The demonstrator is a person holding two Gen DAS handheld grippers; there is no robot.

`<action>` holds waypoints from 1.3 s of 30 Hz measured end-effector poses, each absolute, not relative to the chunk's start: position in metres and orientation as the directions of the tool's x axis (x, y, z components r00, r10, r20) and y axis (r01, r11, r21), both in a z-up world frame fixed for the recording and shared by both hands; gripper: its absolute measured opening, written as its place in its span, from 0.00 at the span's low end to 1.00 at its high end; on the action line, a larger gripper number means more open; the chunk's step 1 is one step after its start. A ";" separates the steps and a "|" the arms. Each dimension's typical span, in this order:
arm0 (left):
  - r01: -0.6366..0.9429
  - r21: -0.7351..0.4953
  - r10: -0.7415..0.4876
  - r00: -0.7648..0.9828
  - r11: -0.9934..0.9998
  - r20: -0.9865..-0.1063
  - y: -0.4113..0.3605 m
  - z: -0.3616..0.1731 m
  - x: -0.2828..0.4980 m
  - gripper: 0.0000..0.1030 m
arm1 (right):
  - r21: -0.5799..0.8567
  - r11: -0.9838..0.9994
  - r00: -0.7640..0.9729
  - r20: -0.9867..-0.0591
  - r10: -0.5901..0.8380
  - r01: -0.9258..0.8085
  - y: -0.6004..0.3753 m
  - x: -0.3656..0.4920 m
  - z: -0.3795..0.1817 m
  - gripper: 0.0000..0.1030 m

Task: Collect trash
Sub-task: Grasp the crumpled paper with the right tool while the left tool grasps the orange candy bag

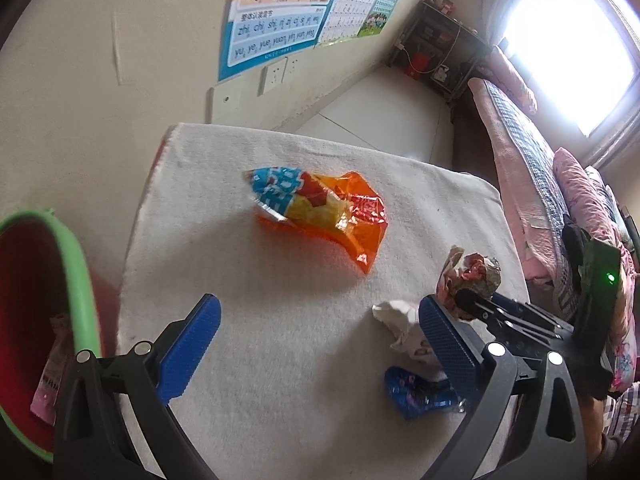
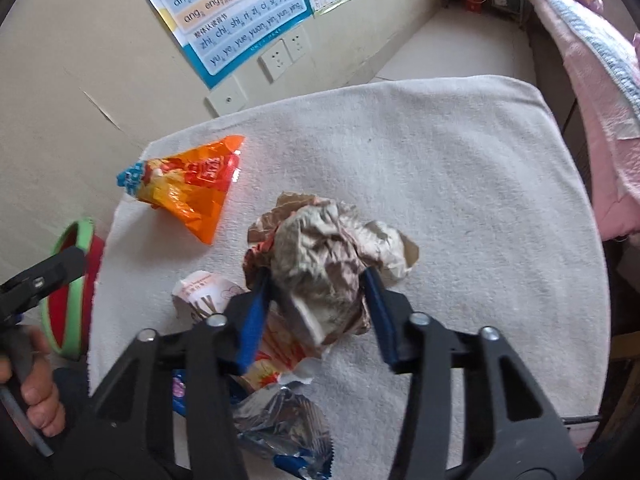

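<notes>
My right gripper is shut on a crumpled brown-and-white paper ball that rests on the white towel-covered table, with a blue pad against each side of it. An orange snack bag lies ahead of my left gripper, which hangs open and empty above the towel. The same paper ball shows at the right of the left wrist view. A white printed wrapper and a blue foil wrapper lie close under the right gripper.
A red bin with a green rim stands left of the table and holds a pink wrapper. Behind the table is a wall with posters and sockets. A bed with pink bedding runs along the right. A hand holds the left gripper's handle.
</notes>
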State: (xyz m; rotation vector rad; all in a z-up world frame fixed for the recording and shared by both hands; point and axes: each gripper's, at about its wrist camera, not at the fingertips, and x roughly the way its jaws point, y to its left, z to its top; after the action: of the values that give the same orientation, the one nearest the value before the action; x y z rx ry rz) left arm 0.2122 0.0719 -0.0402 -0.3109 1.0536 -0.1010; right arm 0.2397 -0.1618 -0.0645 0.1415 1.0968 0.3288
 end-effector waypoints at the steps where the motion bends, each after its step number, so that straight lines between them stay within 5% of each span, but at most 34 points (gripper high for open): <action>1: -0.059 -0.299 -0.232 0.493 0.953 -0.839 0.069 -0.041 0.217 0.92 | 0.276 0.940 0.417 -0.844 0.337 -0.201 -0.162 0.239 -0.063 0.38; 12: -0.206 -0.394 -0.268 0.456 0.896 -0.849 0.071 -0.073 0.262 0.90 | 0.215 0.947 0.477 -0.823 0.308 -0.240 -0.170 0.236 -0.047 0.37; 18: -0.329 -0.480 -0.311 0.451 0.813 -0.836 0.077 -0.097 0.283 0.67 | 0.215 0.947 0.476 -0.824 0.307 -0.238 -0.171 0.243 -0.051 0.37; 20: -0.355 -0.512 -0.337 0.450 0.782 -0.827 0.077 -0.104 0.288 0.43 | 0.212 0.949 0.476 -0.826 0.303 -0.235 -0.171 0.244 -0.052 0.37; 23: -0.339 -0.525 -0.346 0.465 0.781 -0.815 0.074 -0.103 0.289 0.38 | 0.212 0.949 0.477 -0.825 0.302 -0.233 -0.171 0.243 -0.051 0.38; 39: -0.177 -0.443 -0.310 0.494 0.879 -0.813 0.076 -0.055 0.239 0.34 | 0.208 0.946 0.525 -0.791 0.313 -0.250 -0.170 0.225 -0.021 0.37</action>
State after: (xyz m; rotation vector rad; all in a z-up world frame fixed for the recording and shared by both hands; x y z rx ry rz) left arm 0.2393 0.0756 -0.0551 -0.5146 1.0644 -0.0854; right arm 0.2246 -0.1701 -0.0214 0.0710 0.9603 0.3370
